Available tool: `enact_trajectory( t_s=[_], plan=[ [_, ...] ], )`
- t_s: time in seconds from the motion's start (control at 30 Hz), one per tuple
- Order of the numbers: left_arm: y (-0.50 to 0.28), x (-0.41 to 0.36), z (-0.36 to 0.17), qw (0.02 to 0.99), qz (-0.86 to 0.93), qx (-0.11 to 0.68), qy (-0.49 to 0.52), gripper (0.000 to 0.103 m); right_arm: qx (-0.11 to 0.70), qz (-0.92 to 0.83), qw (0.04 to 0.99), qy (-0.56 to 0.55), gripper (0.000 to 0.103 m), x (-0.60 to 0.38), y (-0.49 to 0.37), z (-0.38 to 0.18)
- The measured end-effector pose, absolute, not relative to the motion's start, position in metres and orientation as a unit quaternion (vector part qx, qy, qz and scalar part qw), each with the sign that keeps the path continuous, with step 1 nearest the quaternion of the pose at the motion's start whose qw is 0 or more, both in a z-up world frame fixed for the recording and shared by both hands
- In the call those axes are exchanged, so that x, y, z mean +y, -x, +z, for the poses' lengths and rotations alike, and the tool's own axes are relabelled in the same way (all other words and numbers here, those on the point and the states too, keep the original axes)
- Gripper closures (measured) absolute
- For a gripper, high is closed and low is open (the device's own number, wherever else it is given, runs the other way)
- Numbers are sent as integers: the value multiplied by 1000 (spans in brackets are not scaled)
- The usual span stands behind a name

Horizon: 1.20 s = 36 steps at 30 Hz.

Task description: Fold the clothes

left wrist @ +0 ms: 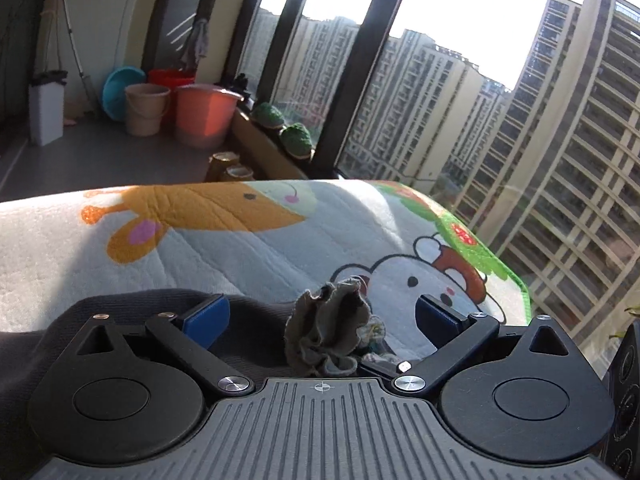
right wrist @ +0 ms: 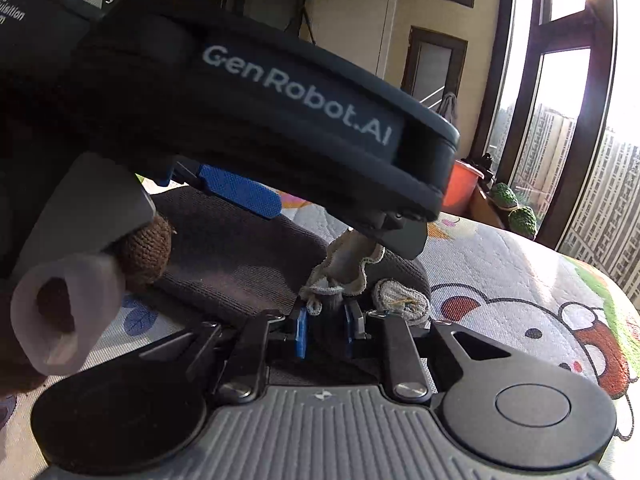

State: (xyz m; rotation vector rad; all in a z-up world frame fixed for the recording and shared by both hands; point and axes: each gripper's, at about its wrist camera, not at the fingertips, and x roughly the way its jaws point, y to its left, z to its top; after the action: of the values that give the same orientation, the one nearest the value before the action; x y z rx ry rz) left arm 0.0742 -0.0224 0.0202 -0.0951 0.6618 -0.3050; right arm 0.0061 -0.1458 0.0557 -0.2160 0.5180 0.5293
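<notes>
Dark grey garment (left wrist: 132,312), knit, lying on a cartoon-print quilted mat (left wrist: 224,256) beside a tall window; its frilled, pale-edged cuff or hem (left wrist: 332,328) is gathered into a bunch at the near edge.

Left gripper (left wrist: 320,316): jaws wide apart, blue pads (left wrist: 208,316) on either side of the bunched frill, neither pad touching it in the left wrist view. One pad rests above the dark cloth, the other over the mat's white cartoon figure (left wrist: 408,280).

Right gripper (right wrist: 324,330): jaws drawn close together, blue pads (right wrist: 302,334) clamped on the garment's frilled edge (right wrist: 320,308), which stands up from between them.

Left gripper as seen from the right wrist view (right wrist: 280,128): held just above the right one, its far finger touching the raised frill (right wrist: 352,260).

Gloved fingertip (right wrist: 144,248), brown knit, at that device's handle.

Background: buckets (left wrist: 200,116), a blue basin (left wrist: 120,92), potted plants (left wrist: 296,140) on the sill.
</notes>
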Motion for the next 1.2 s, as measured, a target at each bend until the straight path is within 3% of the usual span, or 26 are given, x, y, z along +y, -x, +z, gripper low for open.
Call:
enact_trajectory(
  t_s=[0.07, 0.17, 0.23, 0.37, 0.43, 0.53, 0.57, 0.6, 0.73, 0.87, 1.0, 1.07, 1.2],
  plan=[
    [-84, -37, 7, 936, -111, 334, -6, 11, 258, 270, 924, 79, 84, -160, -5, 60],
    [-91, -19, -4, 928, -106, 355, 45, 10, 265, 288, 919, 40, 79, -180, -3, 66],
    [-94, 0, -7, 920, -110, 365, 95, 16, 276, 291, 916, -20, 66, -202, -5, 70],
    [-91, 12, -9, 917, -117, 362, 118, 18, 318, 265, 881, -228, 56, -246, -33, 63],
    [-91, 11, -8, 918, -116, 359, 122, 18, 337, 249, 854, -308, 41, -255, -46, 47],
    [-88, 14, -7, 918, -121, 351, 139, 17, 358, 217, 843, -337, 41, -245, -55, 22],
    [-84, 17, -6, 918, -124, 348, 145, 17, 356, 215, 847, -330, 42, -239, -53, 17],
    [-80, 21, -4, 918, -127, 345, 149, 18, 357, 223, 850, -318, 57, -232, -52, 16],
    [-57, 44, 10, 929, -114, 316, 155, 9, 360, 232, 857, -287, 71, -216, -43, 16],
    [-34, 90, 30, 931, -93, 289, 203, 9, 336, 226, 885, -230, 73, -224, -36, 39],
    [-22, 123, 42, 928, -75, 281, 232, 10, 279, 174, 942, -62, 72, -214, -16, 74],
    [-22, 126, 45, 923, -84, 284, 245, 15, 251, 142, 957, 41, 71, -199, -7, 84],
    [-31, 90, 52, 911, -160, 299, 236, 41, 215, 110, 945, 221, 70, -137, -4, 66]
  ],
)
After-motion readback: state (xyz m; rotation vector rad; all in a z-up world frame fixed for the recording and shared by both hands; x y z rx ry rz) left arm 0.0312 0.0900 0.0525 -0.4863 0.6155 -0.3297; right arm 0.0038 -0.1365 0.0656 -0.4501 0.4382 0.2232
